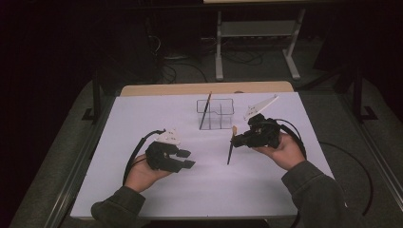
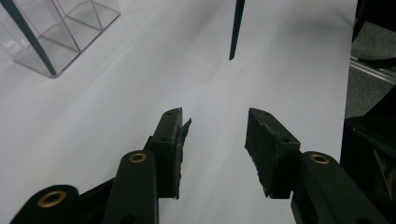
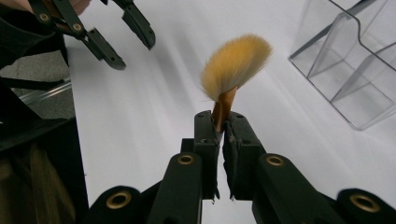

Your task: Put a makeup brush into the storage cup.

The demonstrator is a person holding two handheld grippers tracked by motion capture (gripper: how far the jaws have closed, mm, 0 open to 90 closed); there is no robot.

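Observation:
My right gripper (image 1: 236,138) (image 3: 222,127) is shut on a makeup brush (image 1: 230,148) just under its tan bristle head (image 3: 236,64). The dark handle hangs down and its tip (image 2: 232,51) hovers at the white table sheet. A clear plastic organizer (image 1: 216,114) (image 3: 355,70) (image 2: 56,32) with several compartments stands toward the back middle, and a second dark brush (image 1: 205,111) leans in it. My left gripper (image 1: 186,158) (image 2: 213,135) is open over the sheet at the left, with nothing between its jaws.
The white sheet (image 1: 142,123) covers a wooden table (image 1: 204,88). Dark floor and a metal rail (image 2: 373,70) lie past the sheet's edge. A white table frame (image 1: 256,42) stands behind.

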